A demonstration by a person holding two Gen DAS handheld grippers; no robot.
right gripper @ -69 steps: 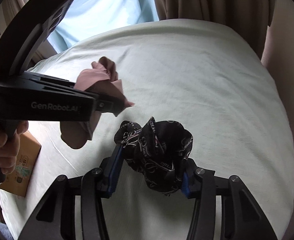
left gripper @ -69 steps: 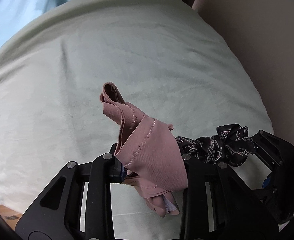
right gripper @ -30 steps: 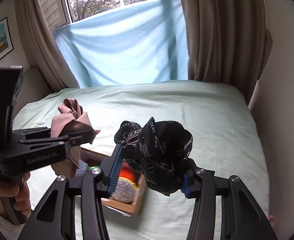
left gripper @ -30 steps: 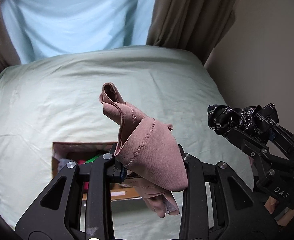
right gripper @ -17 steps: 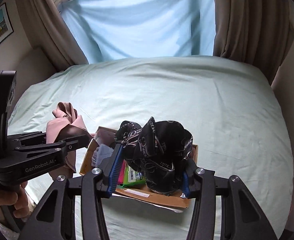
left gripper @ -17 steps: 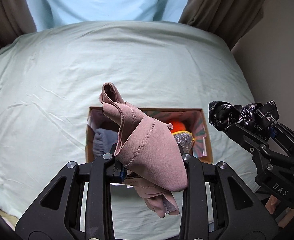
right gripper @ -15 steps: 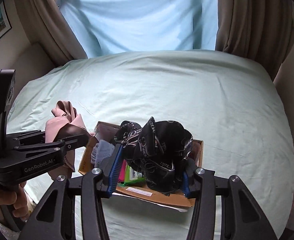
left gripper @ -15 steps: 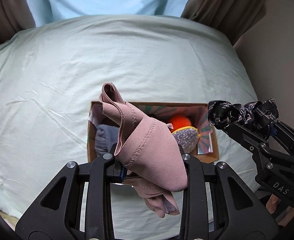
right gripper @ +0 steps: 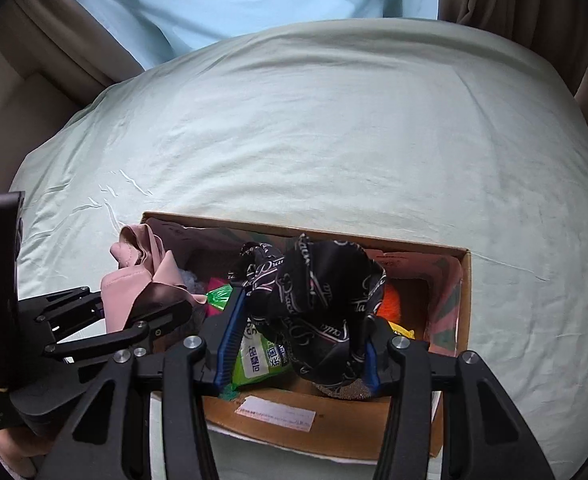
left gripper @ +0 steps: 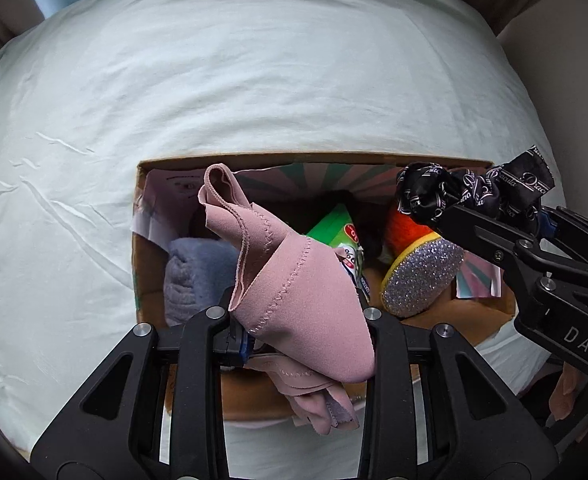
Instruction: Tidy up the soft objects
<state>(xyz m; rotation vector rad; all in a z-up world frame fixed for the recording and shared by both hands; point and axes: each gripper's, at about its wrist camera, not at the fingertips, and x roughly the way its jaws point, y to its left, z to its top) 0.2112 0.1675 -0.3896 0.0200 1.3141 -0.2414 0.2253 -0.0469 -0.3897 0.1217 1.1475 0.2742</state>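
Plainly, the "DAS"-marked right tool [left gripper: 474, 200] grips a black script-printed scrunchie [right gripper: 314, 292], left tool [left gripper: 298, 312] pinching pink cloth [left gripper: 294, 280].

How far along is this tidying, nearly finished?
Partly. The open cardboard box on the bed already holds a blue-grey towel, a green packet and an orange plush item. In hand: the left gripper grips pink stretchy fabric, the right gripper a black printed scrunchie. Left: dropping both in.

The cardboard box [left gripper: 166, 280] on the bed [left gripper: 254, 80] is viewed steeply downward, from close above, by both wrist cameras; box and bed are shared, each view catching the other gripper.
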